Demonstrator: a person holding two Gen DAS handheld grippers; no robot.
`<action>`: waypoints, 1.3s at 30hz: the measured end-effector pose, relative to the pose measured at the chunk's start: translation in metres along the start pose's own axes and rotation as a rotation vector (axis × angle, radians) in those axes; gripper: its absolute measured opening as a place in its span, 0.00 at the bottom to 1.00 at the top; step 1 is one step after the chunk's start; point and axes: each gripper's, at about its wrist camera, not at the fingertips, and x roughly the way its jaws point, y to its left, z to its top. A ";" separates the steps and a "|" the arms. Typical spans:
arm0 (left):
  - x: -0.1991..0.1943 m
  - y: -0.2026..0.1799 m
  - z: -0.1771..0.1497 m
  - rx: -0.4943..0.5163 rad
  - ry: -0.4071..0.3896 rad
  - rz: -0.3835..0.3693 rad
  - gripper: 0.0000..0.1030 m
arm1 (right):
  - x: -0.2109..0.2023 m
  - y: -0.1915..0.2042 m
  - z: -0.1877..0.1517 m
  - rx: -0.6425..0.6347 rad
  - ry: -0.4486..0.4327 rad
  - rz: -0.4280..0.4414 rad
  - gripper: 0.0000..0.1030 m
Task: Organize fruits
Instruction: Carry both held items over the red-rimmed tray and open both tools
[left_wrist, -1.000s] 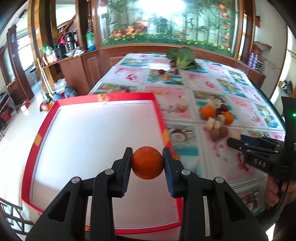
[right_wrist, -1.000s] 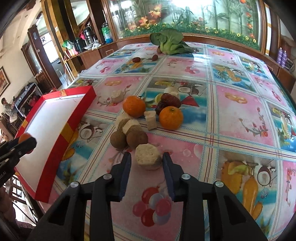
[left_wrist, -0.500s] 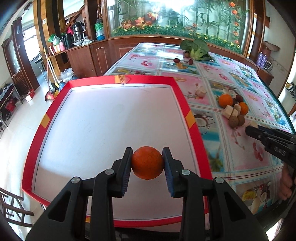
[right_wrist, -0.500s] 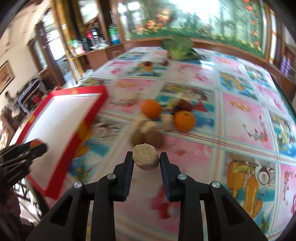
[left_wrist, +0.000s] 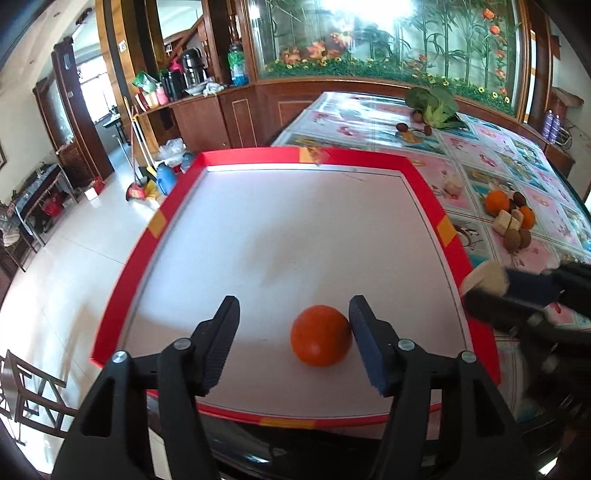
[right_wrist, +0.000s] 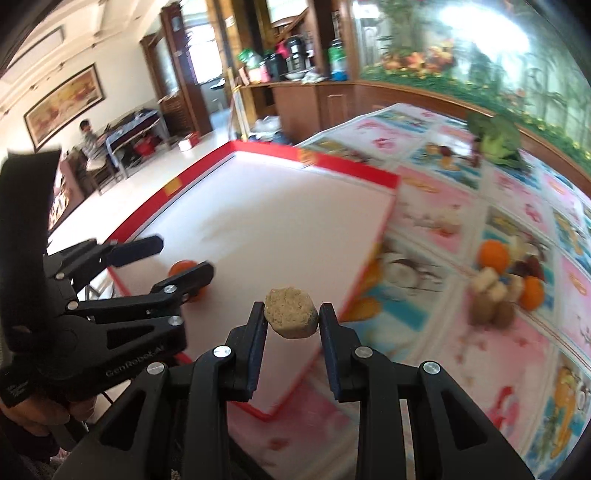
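My left gripper (left_wrist: 293, 314) is open over the near part of the red-rimmed white tray (left_wrist: 448, 229). An orange (left_wrist: 320, 335) lies on the tray floor between its fingers, close against the right one. My right gripper (right_wrist: 291, 317) is shut on a beige fruit chunk (right_wrist: 291, 313) and holds it in the air above the tray's near right edge (right_wrist: 384, 206). It also shows at the right of the left wrist view (left_wrist: 487, 282). In the right wrist view the left gripper (right_wrist: 173, 258) and the orange (right_wrist: 183, 267) sit at the left.
A pile of fruit with two oranges, beige chunks and brown round fruits (left_wrist: 511, 221) lies on the patterned tablecloth right of the tray; it also shows in the right wrist view (right_wrist: 506, 280). A leafy green vegetable (left_wrist: 432, 101) lies at the far end. Cabinets stand beyond.
My left gripper opened and let the orange down onto the tray. My right gripper carried the beige chunk left, from above the tablecloth to the tray's edge.
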 end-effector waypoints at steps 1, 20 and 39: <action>-0.001 0.002 0.000 -0.001 -0.005 0.004 0.64 | 0.003 0.004 0.000 -0.010 0.007 0.004 0.27; -0.021 0.037 0.002 -0.065 -0.082 0.145 0.74 | 0.015 0.023 -0.009 0.013 0.110 0.053 0.36; -0.058 0.021 0.018 -0.050 -0.158 0.129 0.87 | -0.061 -0.053 -0.023 0.158 -0.102 0.021 0.45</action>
